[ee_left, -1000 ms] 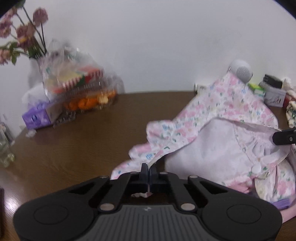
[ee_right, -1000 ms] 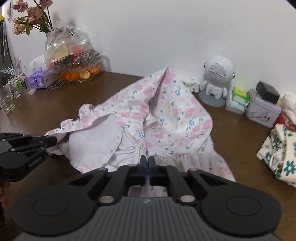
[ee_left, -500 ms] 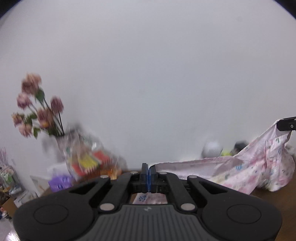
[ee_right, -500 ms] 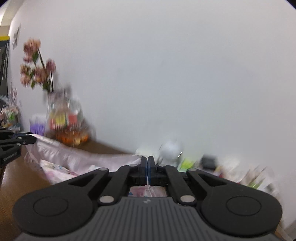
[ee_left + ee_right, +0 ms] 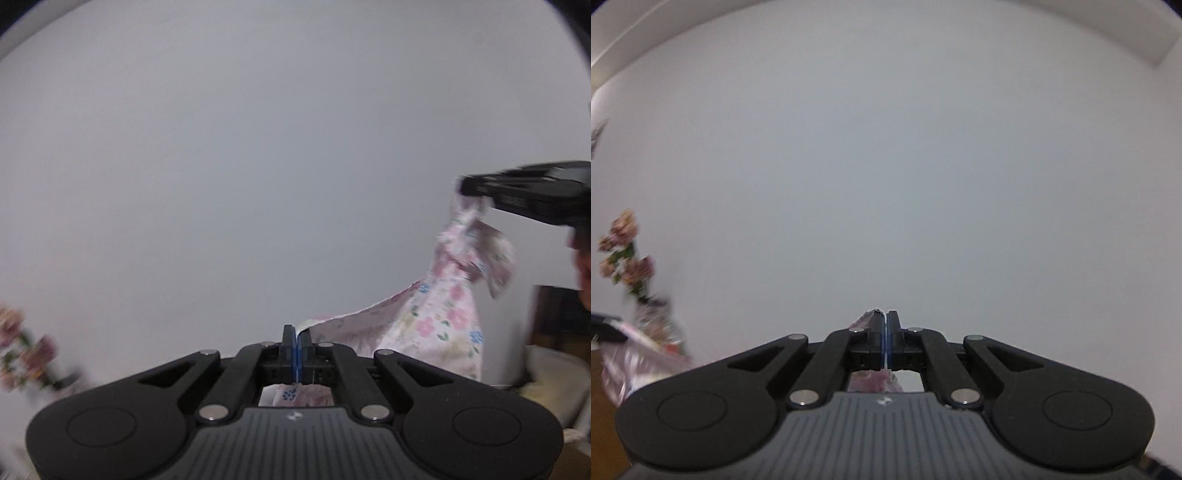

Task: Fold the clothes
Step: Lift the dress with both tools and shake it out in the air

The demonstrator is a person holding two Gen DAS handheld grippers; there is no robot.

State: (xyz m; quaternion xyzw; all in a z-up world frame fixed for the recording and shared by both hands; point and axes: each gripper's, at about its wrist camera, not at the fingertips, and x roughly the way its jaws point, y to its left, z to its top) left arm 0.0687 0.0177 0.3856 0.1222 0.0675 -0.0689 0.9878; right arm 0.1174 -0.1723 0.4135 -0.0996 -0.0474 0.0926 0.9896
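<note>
Left wrist view, garment: pink floral garment hangs in the air, stretched between both tongs before a white wall.
Left gripper: jaws pinched tight on one edge, pointing about level.
Right gripper: clamped on the far corner, held higher.
Writing: none readable.
Background: blurred dried flowers at left.

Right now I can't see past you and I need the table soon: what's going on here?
A person is folding clothes with two handheld tongs. The left tongs and the right tongs are each shut on an edge of a pink floral garment, held up in front of the white wall. No fold is made yet.
</note>
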